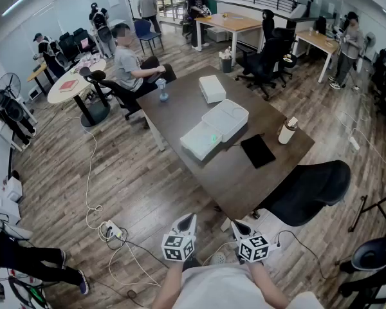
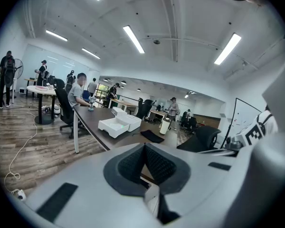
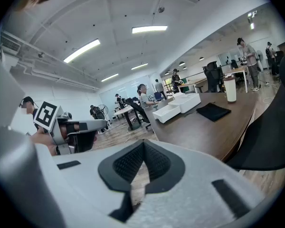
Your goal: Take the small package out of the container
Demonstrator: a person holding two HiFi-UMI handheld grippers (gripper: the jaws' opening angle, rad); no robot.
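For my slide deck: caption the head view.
Both shut, left gripper and right gripper hover short of the table bearing the white container.

An open office with a wood-plank floor [image 1: 125,172], a dark table [image 1: 235,180], a black chair [image 1: 307,192] and ceiling strip lights [image 2: 133,39].

No legible text — none anywhere

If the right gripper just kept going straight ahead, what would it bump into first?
Most likely the near edge of the dark table, just ahead of the right gripper; depth is unclear.
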